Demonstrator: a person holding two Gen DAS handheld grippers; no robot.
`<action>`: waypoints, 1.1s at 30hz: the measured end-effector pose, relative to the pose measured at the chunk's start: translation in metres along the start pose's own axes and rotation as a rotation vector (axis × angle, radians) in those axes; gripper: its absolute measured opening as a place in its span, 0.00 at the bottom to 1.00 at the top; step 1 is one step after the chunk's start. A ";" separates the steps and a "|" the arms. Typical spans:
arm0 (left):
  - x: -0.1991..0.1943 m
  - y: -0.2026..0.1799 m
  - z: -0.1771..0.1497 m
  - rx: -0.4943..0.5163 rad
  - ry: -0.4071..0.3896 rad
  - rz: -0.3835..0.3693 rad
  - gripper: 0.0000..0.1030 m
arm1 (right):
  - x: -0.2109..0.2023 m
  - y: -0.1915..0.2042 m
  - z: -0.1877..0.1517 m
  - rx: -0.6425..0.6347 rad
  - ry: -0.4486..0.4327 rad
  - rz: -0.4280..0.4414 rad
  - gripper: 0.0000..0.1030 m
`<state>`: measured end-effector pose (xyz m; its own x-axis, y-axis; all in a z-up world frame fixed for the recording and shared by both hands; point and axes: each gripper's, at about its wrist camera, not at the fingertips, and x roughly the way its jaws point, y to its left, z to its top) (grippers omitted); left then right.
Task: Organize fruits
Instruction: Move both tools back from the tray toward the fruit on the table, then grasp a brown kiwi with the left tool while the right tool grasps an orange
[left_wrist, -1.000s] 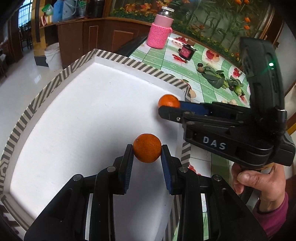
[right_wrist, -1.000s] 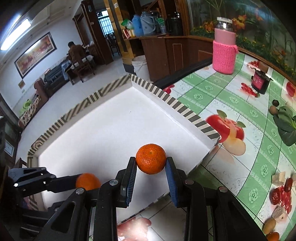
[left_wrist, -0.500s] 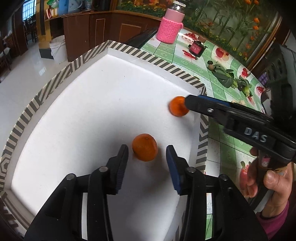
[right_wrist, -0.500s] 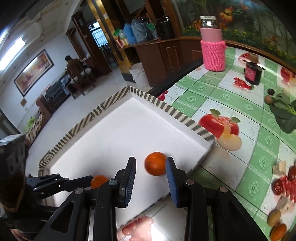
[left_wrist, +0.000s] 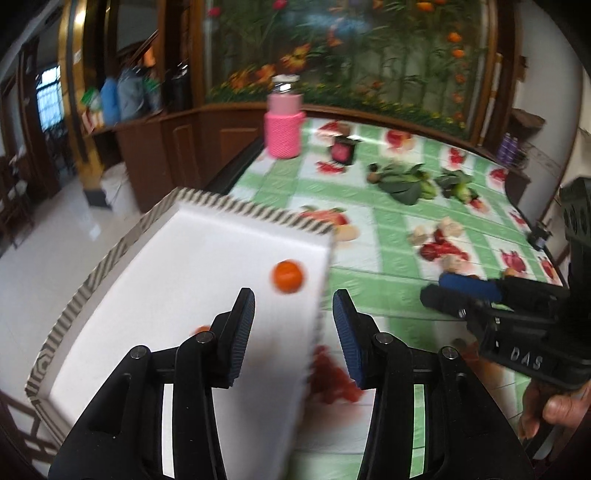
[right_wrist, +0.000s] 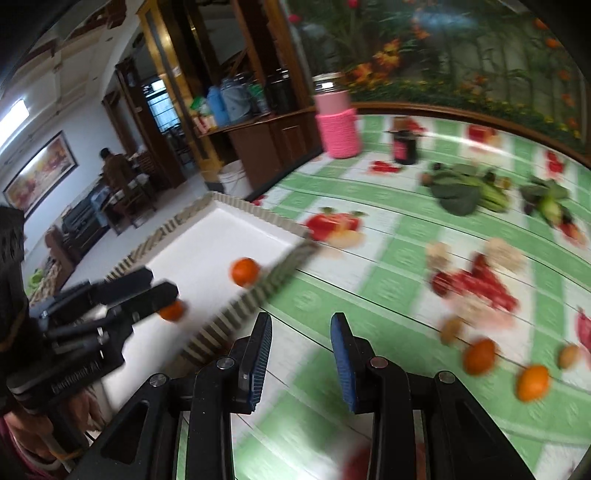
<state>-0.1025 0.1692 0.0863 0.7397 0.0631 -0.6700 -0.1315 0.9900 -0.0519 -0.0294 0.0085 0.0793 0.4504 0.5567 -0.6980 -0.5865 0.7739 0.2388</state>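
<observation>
Two oranges lie in the white tray (left_wrist: 207, 258) with the striped rim. One orange (left_wrist: 287, 277) sits near the tray's right wall and also shows in the right wrist view (right_wrist: 244, 271). The second orange (right_wrist: 172, 310) lies nearer me, half hidden behind the left gripper; only its edge (left_wrist: 202, 328) shows in the left wrist view. My left gripper (left_wrist: 293, 332) is open and empty above the tray's right edge. My right gripper (right_wrist: 301, 350) is open and empty over the green tablecloth. Two more oranges (right_wrist: 479, 356) (right_wrist: 532, 382) lie on the table at right.
A pink-sleeved jar (left_wrist: 283, 125) and a small dark jar (left_wrist: 344, 149) stand at the back of the table. Leafy vegetables (left_wrist: 402, 181) lie further right. The tablecloth (right_wrist: 388, 236) has a printed fruit pattern. The views are motion-blurred.
Both grippers let go of their oranges, which now lie in the tray. Both grippers have pulled back and swung right, toward the table.
</observation>
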 end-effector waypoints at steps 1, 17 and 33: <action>0.000 -0.009 0.000 0.012 -0.004 -0.011 0.43 | -0.008 -0.008 -0.005 0.011 -0.006 -0.025 0.31; 0.037 -0.107 -0.005 0.110 0.067 -0.203 0.42 | -0.077 -0.122 -0.074 0.206 -0.027 -0.258 0.31; 0.100 -0.144 0.007 0.159 0.196 -0.330 0.42 | -0.065 -0.137 -0.077 0.222 -0.008 -0.245 0.31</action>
<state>-0.0050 0.0340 0.0321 0.5834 -0.2708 -0.7657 0.2067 0.9612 -0.1824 -0.0299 -0.1572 0.0396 0.5653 0.3476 -0.7480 -0.2994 0.9315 0.2065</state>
